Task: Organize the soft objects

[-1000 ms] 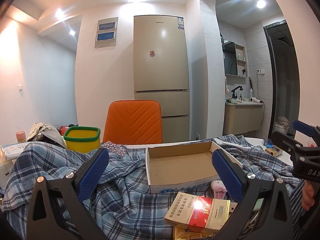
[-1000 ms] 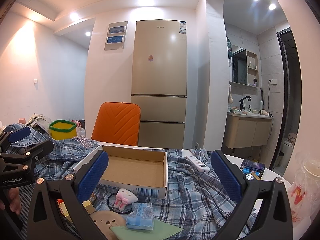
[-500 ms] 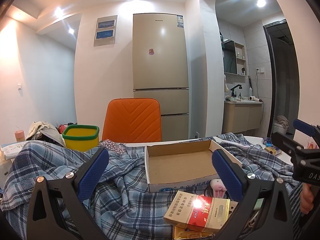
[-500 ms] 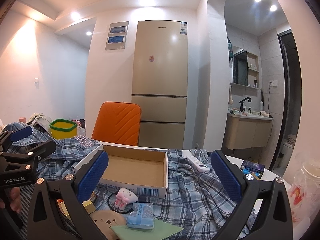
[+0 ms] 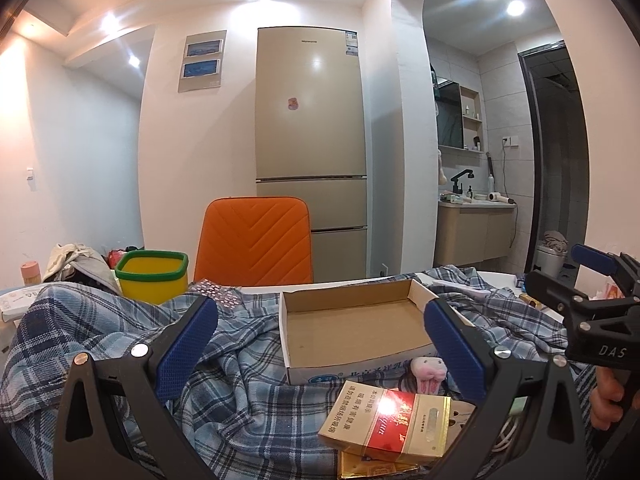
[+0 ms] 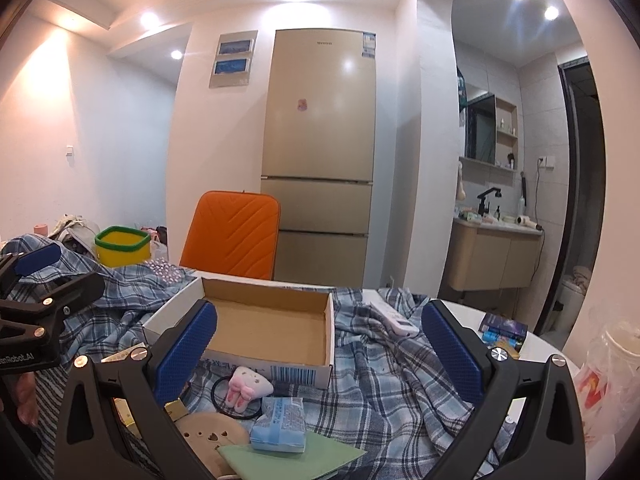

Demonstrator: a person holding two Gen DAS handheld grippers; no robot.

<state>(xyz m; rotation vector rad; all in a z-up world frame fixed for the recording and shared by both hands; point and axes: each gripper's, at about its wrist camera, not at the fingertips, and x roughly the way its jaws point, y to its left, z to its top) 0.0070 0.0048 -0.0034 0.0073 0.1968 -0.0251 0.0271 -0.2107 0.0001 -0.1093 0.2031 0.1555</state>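
A blue plaid cloth [image 5: 248,392] lies crumpled over the table; it also shows in the right wrist view [image 6: 400,384]. An open, empty cardboard box [image 5: 352,324] sits on it, also in the right wrist view [image 6: 264,324]. A small pink-and-white plush [image 6: 246,388] on a black hair tie lies in front of the box, also in the left wrist view [image 5: 430,370]. A blue tissue pack [image 6: 280,424] lies near it. My left gripper [image 5: 316,344] is open and empty above the cloth. My right gripper [image 6: 320,348] is open and empty, facing the box.
A red-and-gold cigarette carton [image 5: 388,428] lies near my left gripper. A green sheet [image 6: 292,458], a white remote [image 6: 394,318], a yellow bin [image 5: 154,276], an orange chair [image 5: 256,240] and a plastic-wrapped cup [image 6: 608,380] surround the box. A fridge [image 5: 312,136] stands behind.
Both views have drifted only slightly. Both grippers stay open and nothing on the table has moved.
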